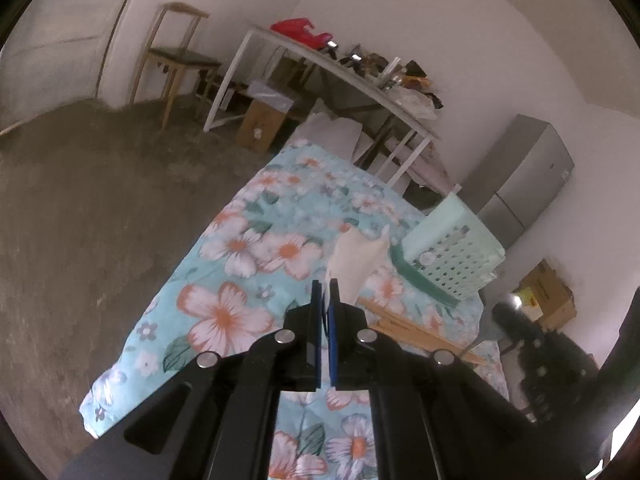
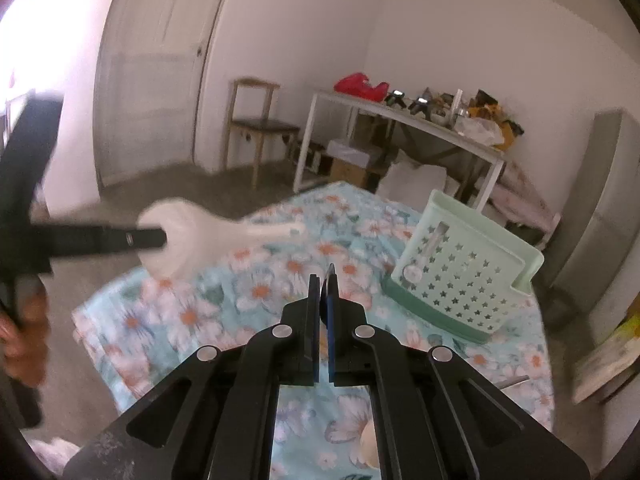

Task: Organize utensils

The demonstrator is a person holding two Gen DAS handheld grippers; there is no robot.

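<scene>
Left gripper (image 1: 327,286) clamped on white ladle-like utensil (image 1: 358,264), centre of left wrist view; same utensil blurred at mid-left of right wrist view. Right gripper (image 2: 324,280) pinched on thin dark piece (image 2: 329,286), identity unclear. Mint star-hole caddy (image 2: 464,276) standing at right on floral cloth (image 2: 256,292); wooden chopsticks (image 1: 412,330) lower right of left wrist view. Risks: edge-only grip letting utensil pivot or drop; long handle clipping caddy rim and tipping it; both tools crowding one slot.
</scene>
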